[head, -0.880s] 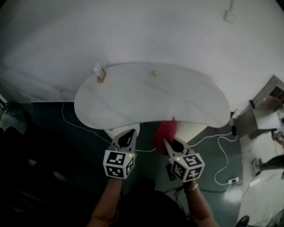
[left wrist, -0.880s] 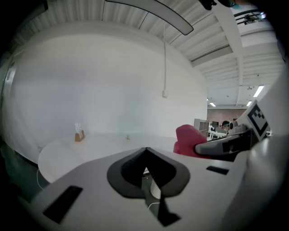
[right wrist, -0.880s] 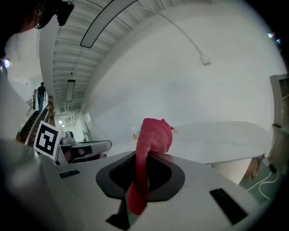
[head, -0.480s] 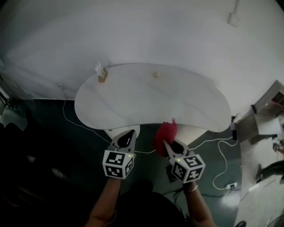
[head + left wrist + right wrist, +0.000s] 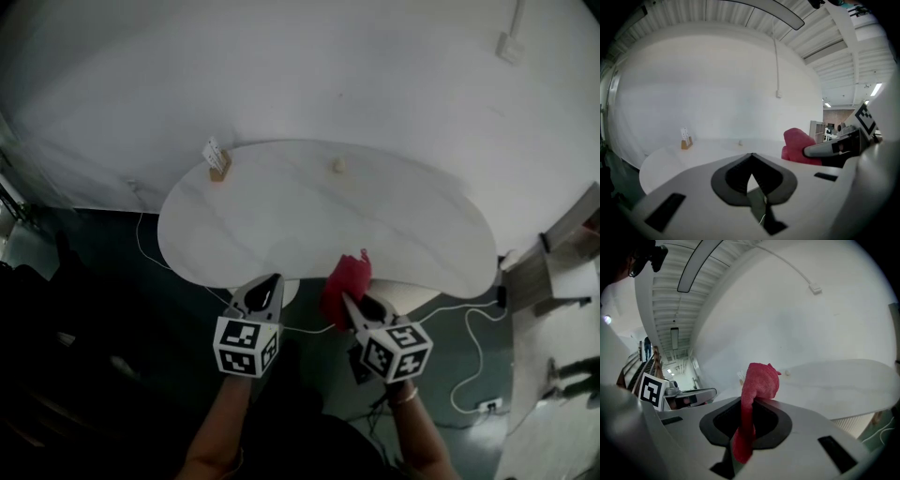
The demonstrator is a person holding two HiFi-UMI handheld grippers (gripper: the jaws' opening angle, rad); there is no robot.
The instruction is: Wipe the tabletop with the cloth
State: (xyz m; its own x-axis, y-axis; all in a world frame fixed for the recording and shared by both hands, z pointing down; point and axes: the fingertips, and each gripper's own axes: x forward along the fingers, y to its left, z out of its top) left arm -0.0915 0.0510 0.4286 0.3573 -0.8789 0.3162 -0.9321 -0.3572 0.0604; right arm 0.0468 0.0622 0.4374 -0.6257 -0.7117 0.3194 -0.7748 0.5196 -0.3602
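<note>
A white, bean-shaped tabletop (image 5: 309, 211) lies ahead of me, also seen as the tabletop (image 5: 834, 380) and the tabletop (image 5: 693, 152) from each gripper. My right gripper (image 5: 349, 302) is shut on a red cloth (image 5: 345, 281), which bunches above the jaws at the table's near edge. The red cloth (image 5: 757, 385) hangs pinched between the jaws in the right gripper view and shows as a red cloth (image 5: 799, 145) at the right of the left gripper view. My left gripper (image 5: 265, 284) is shut with nothing in it, just short of the table's near edge.
A small wooden card holder (image 5: 216, 161) stands at the table's far left, and a small pale object (image 5: 337, 166) sits near the far edge. White cables (image 5: 469, 347) trail over the dark floor. A white wall (image 5: 281, 66) backs the table. Shelving (image 5: 562, 272) stands at the right.
Both grippers have edged forward toward the table's near edge, the red cloth now over its rim. The view has shifted slightly; the jaws stay as they were.
</note>
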